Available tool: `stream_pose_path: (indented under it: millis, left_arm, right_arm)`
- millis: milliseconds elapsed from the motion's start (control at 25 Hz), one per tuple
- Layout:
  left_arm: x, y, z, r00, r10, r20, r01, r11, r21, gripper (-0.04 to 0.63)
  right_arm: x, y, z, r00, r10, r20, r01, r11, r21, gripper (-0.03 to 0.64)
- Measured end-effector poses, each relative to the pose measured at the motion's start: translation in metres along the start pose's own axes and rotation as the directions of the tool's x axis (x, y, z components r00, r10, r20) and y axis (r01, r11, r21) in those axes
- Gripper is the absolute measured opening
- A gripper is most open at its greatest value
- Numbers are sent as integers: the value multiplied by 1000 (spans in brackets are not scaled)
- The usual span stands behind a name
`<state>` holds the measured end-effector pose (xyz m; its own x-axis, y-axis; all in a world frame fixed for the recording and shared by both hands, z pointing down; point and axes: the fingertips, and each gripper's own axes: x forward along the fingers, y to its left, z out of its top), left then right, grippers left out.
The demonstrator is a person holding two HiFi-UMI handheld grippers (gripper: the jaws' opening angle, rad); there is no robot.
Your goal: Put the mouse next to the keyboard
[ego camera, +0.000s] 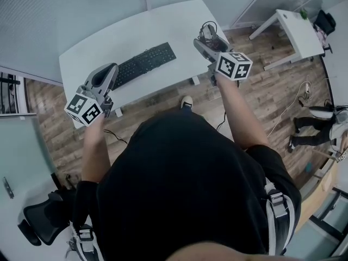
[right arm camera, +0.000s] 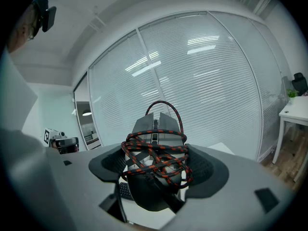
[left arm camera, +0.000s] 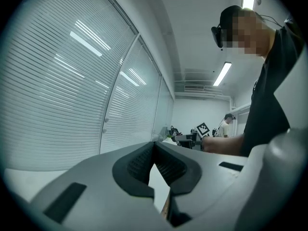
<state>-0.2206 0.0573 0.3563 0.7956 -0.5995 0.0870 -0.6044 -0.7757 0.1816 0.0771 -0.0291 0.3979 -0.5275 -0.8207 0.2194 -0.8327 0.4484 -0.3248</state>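
My right gripper [right arm camera: 155,170] is shut on a grey mouse [right arm camera: 155,143] wrapped in red-and-black braided cable. In the head view that gripper [ego camera: 205,37] is held up over the right end of the white table [ego camera: 109,42], the mouse [ego camera: 208,32] between its jaws. A black keyboard [ego camera: 142,64] lies at an angle near the table's middle; a corner of the keyboard [right arm camera: 126,191] shows below the mouse in the right gripper view. My left gripper [ego camera: 103,76] hovers at the table's front left, beside the keyboard's left end. Its jaws [left arm camera: 155,170] meet at the tips with nothing between them.
A second white desk [ego camera: 296,29] stands at the back right on the wood floor. A black office chair [ego camera: 43,222] sits at the lower left. Cables and a power strip [ego camera: 304,94] lie on the floor to the right. Glass walls with blinds [right arm camera: 202,81] ring the room.
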Motion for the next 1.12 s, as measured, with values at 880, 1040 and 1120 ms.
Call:
stream_pose_path:
  millis: [880, 1040, 1120]
  left_arm:
    - [52, 2, -11, 999, 28, -33, -28, 999, -14, 21]
    - [55, -3, -13, 999, 26, -44, -27, 1000, -14, 21]
    - [58, -2, -14, 998, 34, -46, -35, 999, -19, 21]
  right_arm:
    - [13, -56, 2, 999, 17, -39, -16, 1000, 17, 399]
    - [14, -58, 1, 999, 26, -45, -25, 999, 20, 399]
    - [17, -60, 1, 998, 32, -47, -31, 999, 21, 399]
